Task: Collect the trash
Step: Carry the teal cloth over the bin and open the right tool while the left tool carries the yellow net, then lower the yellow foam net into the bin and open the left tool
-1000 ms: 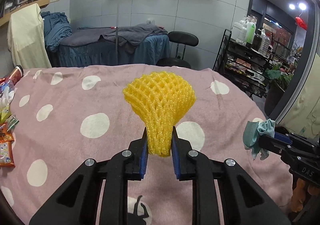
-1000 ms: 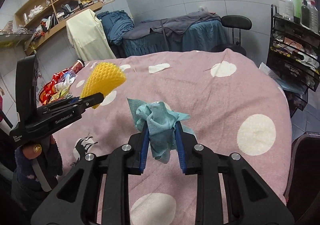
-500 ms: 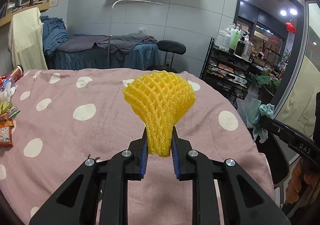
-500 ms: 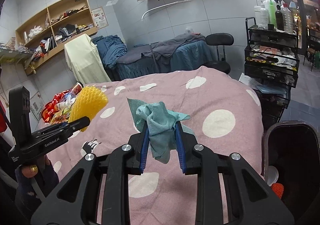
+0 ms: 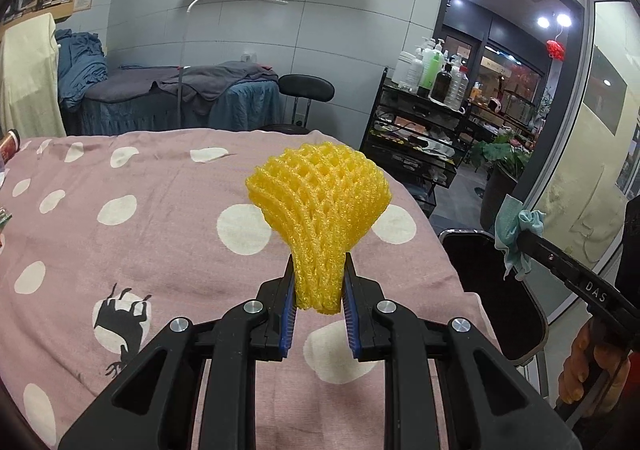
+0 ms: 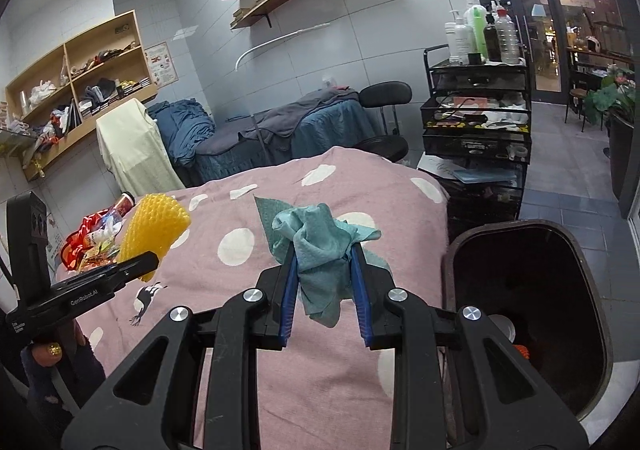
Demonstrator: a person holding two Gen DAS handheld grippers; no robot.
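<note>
Beside the black bin (image 6: pixel 528 314), right gripper (image 6: pixel 324 270) clamps a teal rag (image 6: pixel 320 246), left gripper (image 5: pixel 318 282) a yellow foam net (image 5: pixel 320 206); carry each fully over the bin's mouth before letting go

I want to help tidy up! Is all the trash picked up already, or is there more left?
Not yet. The trash bin already has a few bits at its bottom. In hand: the left gripper pinches a yellow foam net, and the right gripper pinches a teal crumpled cloth, beside the bin, not dropped. Left: a pile of wrappers and bottles on the far side of the pink bedspread.
</note>
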